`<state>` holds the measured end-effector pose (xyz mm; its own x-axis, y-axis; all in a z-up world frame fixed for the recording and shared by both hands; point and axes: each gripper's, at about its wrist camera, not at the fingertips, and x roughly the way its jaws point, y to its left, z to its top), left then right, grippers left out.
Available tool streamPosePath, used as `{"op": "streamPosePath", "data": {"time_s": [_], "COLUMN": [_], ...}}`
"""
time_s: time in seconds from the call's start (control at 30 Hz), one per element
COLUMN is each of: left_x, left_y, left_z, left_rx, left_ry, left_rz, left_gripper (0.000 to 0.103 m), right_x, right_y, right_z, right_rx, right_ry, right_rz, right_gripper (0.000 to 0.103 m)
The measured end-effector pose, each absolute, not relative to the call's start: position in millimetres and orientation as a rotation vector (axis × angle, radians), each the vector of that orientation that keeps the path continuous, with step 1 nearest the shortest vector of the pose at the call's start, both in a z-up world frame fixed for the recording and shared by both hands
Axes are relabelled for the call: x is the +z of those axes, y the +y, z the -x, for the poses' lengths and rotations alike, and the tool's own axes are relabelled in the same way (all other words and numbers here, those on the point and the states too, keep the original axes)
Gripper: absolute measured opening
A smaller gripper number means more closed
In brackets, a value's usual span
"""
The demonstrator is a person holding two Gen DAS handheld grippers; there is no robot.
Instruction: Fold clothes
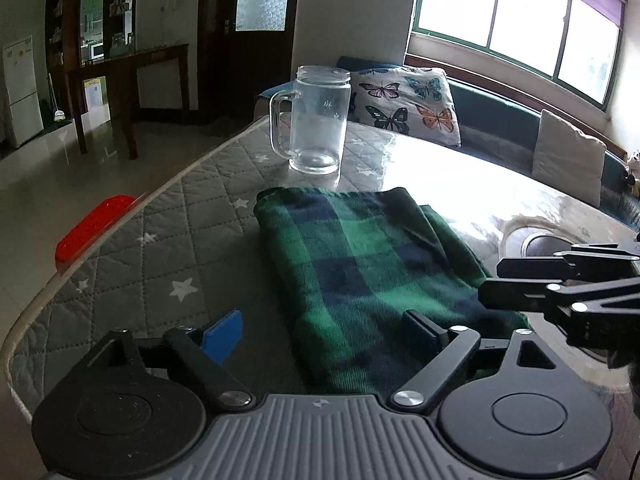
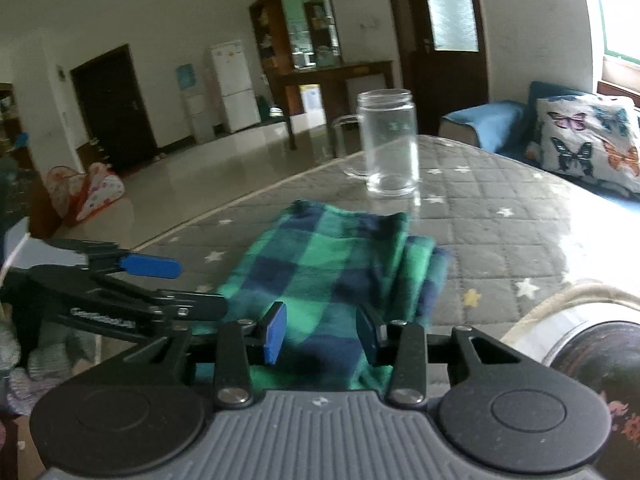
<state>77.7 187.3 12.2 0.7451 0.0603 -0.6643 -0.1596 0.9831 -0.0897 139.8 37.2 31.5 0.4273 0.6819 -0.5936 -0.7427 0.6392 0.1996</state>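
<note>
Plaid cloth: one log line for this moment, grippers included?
plaid cloth: folded, flat on quilted table cover | left gripper: open | right gripper: open | glass mug: upright behind cloth

We list: one empty clear glass mug (image 1: 316, 120) upright at 12 o'clock on the table (image 1: 168, 240), which wears a grey quilted star-print cover; a butterfly cushion (image 1: 408, 104) at 1 o'clock; a plain cushion (image 1: 568, 156) at 2 o'clock; a white fridge (image 2: 234, 84) at 11 o'clock.
</note>
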Motion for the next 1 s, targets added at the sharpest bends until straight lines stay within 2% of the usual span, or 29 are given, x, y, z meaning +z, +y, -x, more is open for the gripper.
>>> {"op": "streamPosePath", "data": {"time_s": [0.27,0.67,0.7,0.8,0.87,1.0], "left_x": [-4,-14,-14,-13,-12,-11], "left_y": [186,185,185,185,184,182], "left_z": [-71,-66,-65,-63,-61,-57], "left_rx": [0.125,0.139,0.14,0.147,0.152,0.162], "left_ry": [0.764,0.792,0.79,0.785,0.782,0.774], "left_rz": [0.125,0.115,0.113,0.104,0.099,0.094], "left_gripper": [0.092,0.102,0.102,0.103,0.103,0.103], "right_x": [7,0,1,4,5,6], "right_y": [34,33,33,32,32,30], "right_z": [-127,-119,-118,-116,-112,-109], "right_rx": [0.877,0.859,0.859,0.861,0.86,0.85], "right_ry": [0.757,0.742,0.737,0.722,0.71,0.696], "right_rz": [0.128,0.132,0.131,0.131,0.141,0.141], "right_gripper": [0.031,0.032,0.034,0.048,0.062,0.067]}}
